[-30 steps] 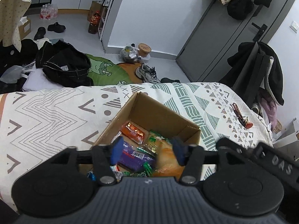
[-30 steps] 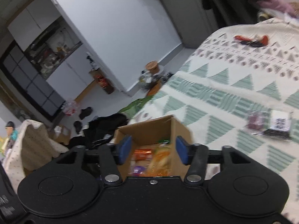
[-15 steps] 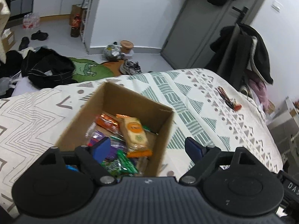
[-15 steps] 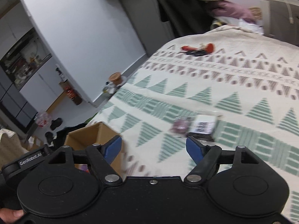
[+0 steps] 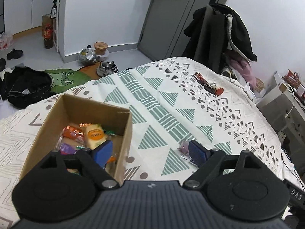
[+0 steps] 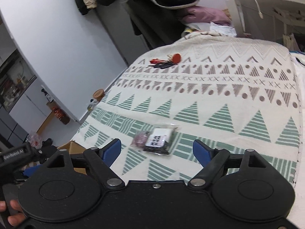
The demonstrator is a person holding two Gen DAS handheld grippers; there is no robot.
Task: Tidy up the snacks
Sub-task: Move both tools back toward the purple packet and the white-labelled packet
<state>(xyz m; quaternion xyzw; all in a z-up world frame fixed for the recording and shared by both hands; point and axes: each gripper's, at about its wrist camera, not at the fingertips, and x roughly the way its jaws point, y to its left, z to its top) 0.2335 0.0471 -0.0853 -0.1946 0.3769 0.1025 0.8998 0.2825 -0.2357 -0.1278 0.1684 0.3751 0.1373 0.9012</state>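
Up front, the left claw (image 5: pixel 150 150) is gaping wide and empty above an open cardboard box (image 5: pixel 125 133) of bright snack packets (image 5: pixel 94 136) sitting on the bed (image 5: pixel 190 103). Rightward, the right claw (image 6: pixel 157 149) is hanging wide, empty, facing a clear black-and-white snack packet (image 6: pixel 159 140) lying on the bed.

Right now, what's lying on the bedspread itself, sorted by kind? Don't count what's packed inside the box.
Cardboard box: 1
Snack packets lying loose, a dark one with a white label and a purplish one: 2
Bunch of keys with red tag: 1
Total: 4
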